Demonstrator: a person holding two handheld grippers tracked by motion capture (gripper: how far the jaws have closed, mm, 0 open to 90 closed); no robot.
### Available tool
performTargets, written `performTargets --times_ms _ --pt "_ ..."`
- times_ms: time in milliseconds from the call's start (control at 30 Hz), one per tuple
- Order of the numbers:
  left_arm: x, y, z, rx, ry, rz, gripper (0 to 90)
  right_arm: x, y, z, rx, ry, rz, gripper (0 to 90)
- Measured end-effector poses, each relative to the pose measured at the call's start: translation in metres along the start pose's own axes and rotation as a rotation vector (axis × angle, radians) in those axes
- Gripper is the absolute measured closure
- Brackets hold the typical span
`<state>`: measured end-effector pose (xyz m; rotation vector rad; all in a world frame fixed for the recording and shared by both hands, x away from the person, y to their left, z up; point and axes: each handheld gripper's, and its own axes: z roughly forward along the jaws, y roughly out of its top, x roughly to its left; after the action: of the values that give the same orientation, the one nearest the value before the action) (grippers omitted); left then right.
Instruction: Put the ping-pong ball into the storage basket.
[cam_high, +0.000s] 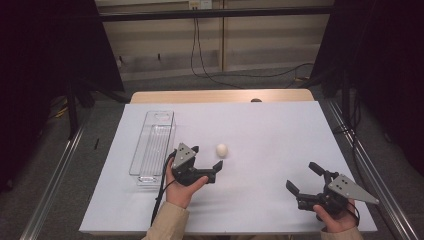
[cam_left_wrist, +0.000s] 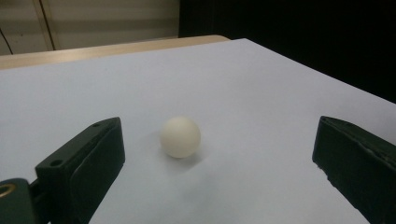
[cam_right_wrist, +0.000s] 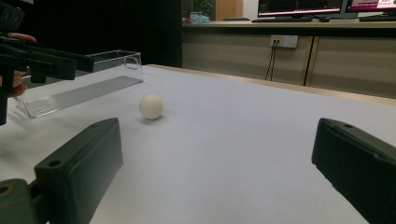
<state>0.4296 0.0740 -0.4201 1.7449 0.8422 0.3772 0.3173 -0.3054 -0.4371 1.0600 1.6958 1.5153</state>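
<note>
White paper covered the table (cam_high: 260, 125) in the high view, with dark curtains at both sides and a cable trailing over the floor beyond the far edge. You held the left hand-held gripper (cam_high: 208, 157) toward the table's left half, jaws spread wide, and the white ball (cam_high: 222, 149) lay on the paper just past its tips, apart from both jaws. A clear plastic tray (cam_high: 152, 145) lay lengthwise along the left edge, just beside your left hand (cam_high: 181, 190). Your right hand-held gripper (cam_high: 303, 178) hovered near the near right corner, jaws parted and holding nothing, well apart from the ball.

Seen from the left gripper view, the ball (cam_left_wrist: 180, 136) rested on the white sheet between the two black jaws and a little beyond them, nearer the left one, touching neither.

Seen from the right gripper view, the jaws stood far apart over bare paper. The ball (cam_right_wrist: 151, 107) lay farther off toward the left, and behind it sat the tray (cam_right_wrist: 93, 79), with your left hand-held gripper (cam_right_wrist: 88, 63) reaching in from the left edge.
</note>
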Motion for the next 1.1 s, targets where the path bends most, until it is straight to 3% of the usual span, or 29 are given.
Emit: performTargets --times_ms 300,567,600,1100 --pt "-0.001 0.003 0.010 0.024 0.012 -0.017 2.5 0.000 0.000 0.000 0.002 0.000 -0.001 1.4" --pt "0.001 0.008 0.020 0.065 0.024 -0.006 2.5 0.000 0.000 0.000 0.001 0.002 0.002 1.4" --pt "0.000 0.008 0.021 0.060 0.026 -0.022 2.5 0.000 0.000 0.000 -0.002 0.000 0.004 1.4" --pt "0.003 0.005 0.032 0.111 0.049 -0.020 2.6 0.000 0.000 0.000 -0.002 0.003 0.000 1.4"
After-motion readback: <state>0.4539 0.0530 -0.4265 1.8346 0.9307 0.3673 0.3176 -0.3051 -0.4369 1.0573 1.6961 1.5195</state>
